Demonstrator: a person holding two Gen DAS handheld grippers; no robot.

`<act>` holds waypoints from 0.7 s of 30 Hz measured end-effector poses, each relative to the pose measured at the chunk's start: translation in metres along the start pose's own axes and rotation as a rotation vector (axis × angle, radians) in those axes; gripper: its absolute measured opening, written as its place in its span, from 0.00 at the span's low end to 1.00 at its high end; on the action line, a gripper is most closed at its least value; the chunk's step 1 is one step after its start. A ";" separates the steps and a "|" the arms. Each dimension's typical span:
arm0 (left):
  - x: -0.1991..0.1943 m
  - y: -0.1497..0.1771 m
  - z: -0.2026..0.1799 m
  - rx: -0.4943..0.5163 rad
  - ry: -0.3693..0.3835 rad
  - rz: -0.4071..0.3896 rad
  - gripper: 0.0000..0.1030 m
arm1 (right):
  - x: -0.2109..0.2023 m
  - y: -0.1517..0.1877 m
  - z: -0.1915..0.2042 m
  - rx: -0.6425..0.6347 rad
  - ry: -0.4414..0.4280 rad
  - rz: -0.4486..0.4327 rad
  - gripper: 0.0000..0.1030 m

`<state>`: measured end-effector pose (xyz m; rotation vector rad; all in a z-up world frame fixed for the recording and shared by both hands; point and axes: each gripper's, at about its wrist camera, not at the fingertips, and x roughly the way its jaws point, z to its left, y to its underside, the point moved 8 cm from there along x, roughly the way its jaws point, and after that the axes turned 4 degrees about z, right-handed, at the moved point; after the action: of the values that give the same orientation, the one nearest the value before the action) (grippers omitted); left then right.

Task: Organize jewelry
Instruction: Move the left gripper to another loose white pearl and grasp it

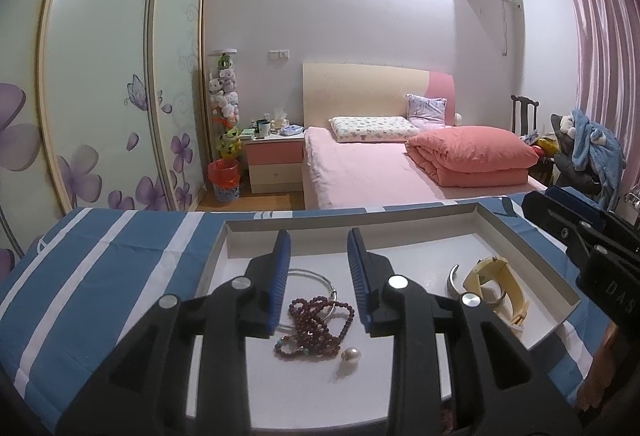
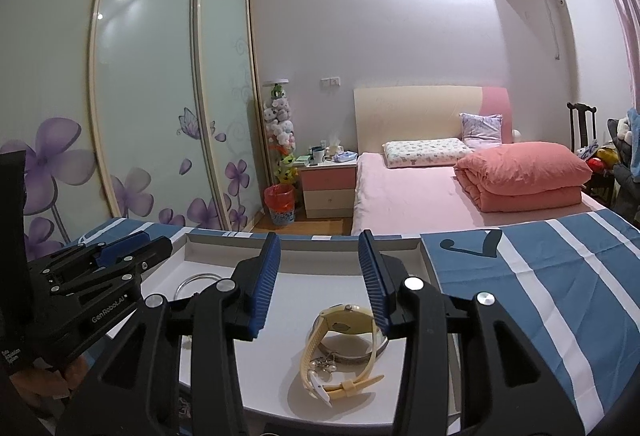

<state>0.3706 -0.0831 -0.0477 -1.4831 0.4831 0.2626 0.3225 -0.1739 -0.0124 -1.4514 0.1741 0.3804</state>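
Observation:
A shallow white tray (image 1: 532, 248) lies on a blue-and-white striped cloth (image 1: 100, 276). In the left wrist view my left gripper (image 1: 318, 240) is open above a dark red bead string (image 1: 316, 328), a silver bangle (image 1: 316, 276) and a pearl (image 1: 351, 356). A cream watch (image 1: 500, 288) and a silver cuff (image 1: 452, 280) lie at the tray's right. In the right wrist view my right gripper (image 2: 319, 244) is open and empty above the cream watch (image 2: 348, 324), with small pearl earrings (image 2: 326, 366) beside its strap. The left gripper's body (image 2: 92, 276) shows at left.
The tray's rim (image 2: 312, 242) stands between the grippers and the pink bed (image 2: 420, 195) beyond. A sliding wardrobe (image 2: 140, 95) with purple flowers is at left, a nightstand (image 2: 328, 187) and a red bin (image 2: 280, 203) behind. A chair with clothes (image 1: 588, 151) is at right.

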 end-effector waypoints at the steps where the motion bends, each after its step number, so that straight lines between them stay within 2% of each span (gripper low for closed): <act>1: -0.002 0.000 0.001 -0.004 0.001 0.004 0.31 | -0.003 0.000 0.000 0.001 0.002 -0.002 0.41; 6: -0.031 0.003 0.007 -0.007 0.021 0.009 0.44 | -0.025 -0.003 -0.005 0.015 0.012 -0.004 0.41; 9: -0.055 0.012 0.013 0.004 0.044 0.019 0.48 | -0.040 0.003 -0.004 0.009 0.018 0.017 0.41; 14: -0.092 0.039 0.022 0.015 0.091 0.072 0.48 | -0.065 0.016 -0.002 0.019 0.024 0.056 0.41; 17: -0.107 0.062 0.020 0.020 0.133 0.136 0.48 | -0.079 0.025 -0.005 0.044 0.029 0.081 0.41; 21: -0.113 0.084 0.011 0.043 0.181 0.206 0.41 | -0.097 0.036 -0.004 0.074 0.019 0.102 0.41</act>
<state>0.2346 -0.0509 -0.0694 -1.4228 0.7847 0.2793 0.2203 -0.1899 -0.0132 -1.3767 0.2761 0.4390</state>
